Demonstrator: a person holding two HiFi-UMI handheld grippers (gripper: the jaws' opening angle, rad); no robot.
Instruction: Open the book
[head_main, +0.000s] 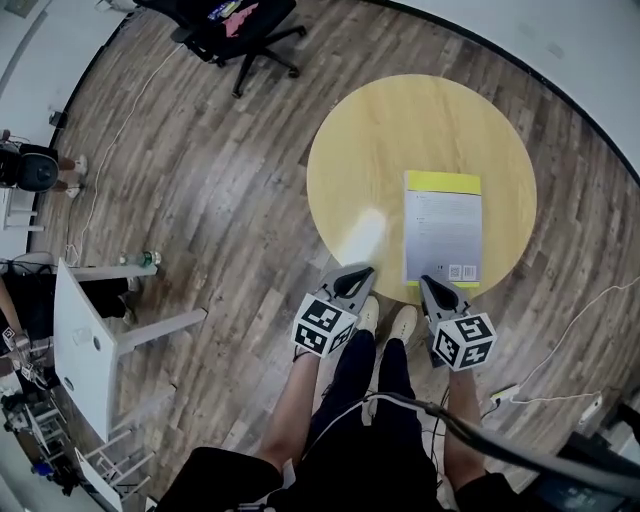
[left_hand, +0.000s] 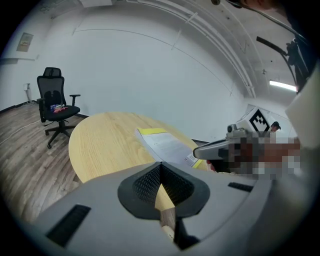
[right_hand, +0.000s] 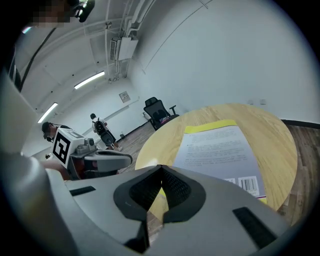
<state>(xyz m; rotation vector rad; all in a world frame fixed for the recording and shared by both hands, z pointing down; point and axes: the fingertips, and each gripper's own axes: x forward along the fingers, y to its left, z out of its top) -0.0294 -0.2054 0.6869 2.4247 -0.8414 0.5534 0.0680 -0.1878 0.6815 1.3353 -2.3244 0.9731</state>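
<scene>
The closed book (head_main: 442, 226) lies at the table (head_main: 370, 140) near edge. The left gripper (head_main: 362, 270) and right gripper (head_main: 427, 281), both pinched closed and empty, hover there.

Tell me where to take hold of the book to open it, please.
The book lies flat and closed, its near end almost at the table rim, so take the cover's near corner, coming in low from the near side. Which long edge is the spine does not show.

Head view: steeply downward from standing height; round surface (head_main: 380, 130) upper right of frame. Gripper views: mounted close behind left claw (left_hand: 161, 167) and right claw (right_hand: 161, 169), facing low across that surface. All three share the book (head_main: 442, 228).
</scene>
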